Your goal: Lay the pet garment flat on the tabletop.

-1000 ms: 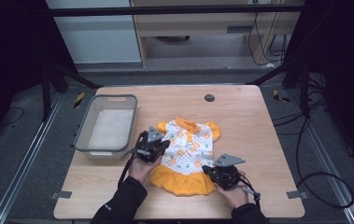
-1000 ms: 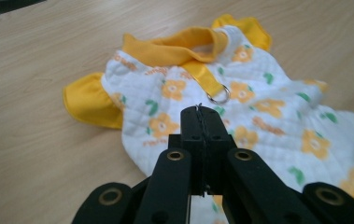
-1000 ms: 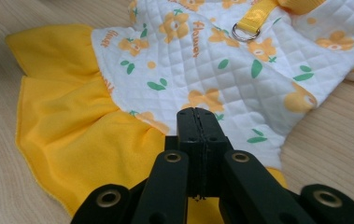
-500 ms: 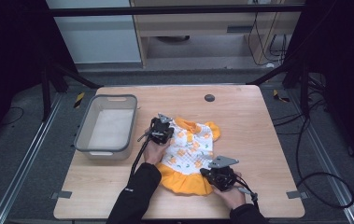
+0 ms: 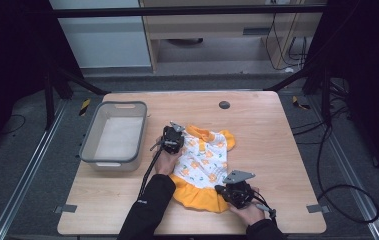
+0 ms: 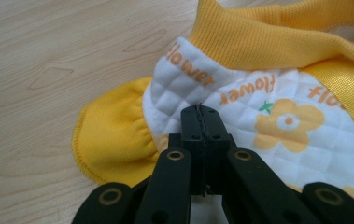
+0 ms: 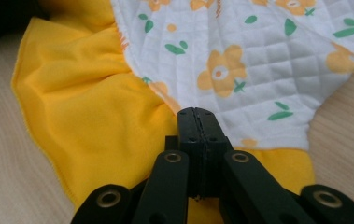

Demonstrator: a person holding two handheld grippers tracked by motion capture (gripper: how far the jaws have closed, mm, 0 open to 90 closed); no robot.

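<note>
- A small child's dress (image 5: 203, 165), quilted white with orange flowers and a yellow collar, sleeves and skirt, lies flat on the wooden table (image 5: 277, 145), just right of a grey plastic bin (image 5: 113, 135).
- Judged from the layout, the work looks to be at an early stage: the dress is spread out and unfolded, and the bin holds none of it. Folding, or moving it to the bin, seems to be left to do.
- The left gripper (image 5: 172, 139) sits over the upper left of the dress, by the near sleeve (image 6: 111, 133) and collar. In the left gripper view its fingers (image 6: 192, 126) are pressed together, tips over the quilted white cloth; whether any fabric is pinched between them cannot be told.
- The right gripper (image 5: 235, 192) rests at the lower right of the dress, where the yellow skirt (image 7: 95, 107) meets the white body. Its fingers (image 7: 188, 126) are likewise closed tight, with no clear fold of cloth caught.
- The person's left forearm, in a dark sleeve (image 5: 147, 210), reaches forward from the near table edge; the right hand stays close to that edge.
</note>
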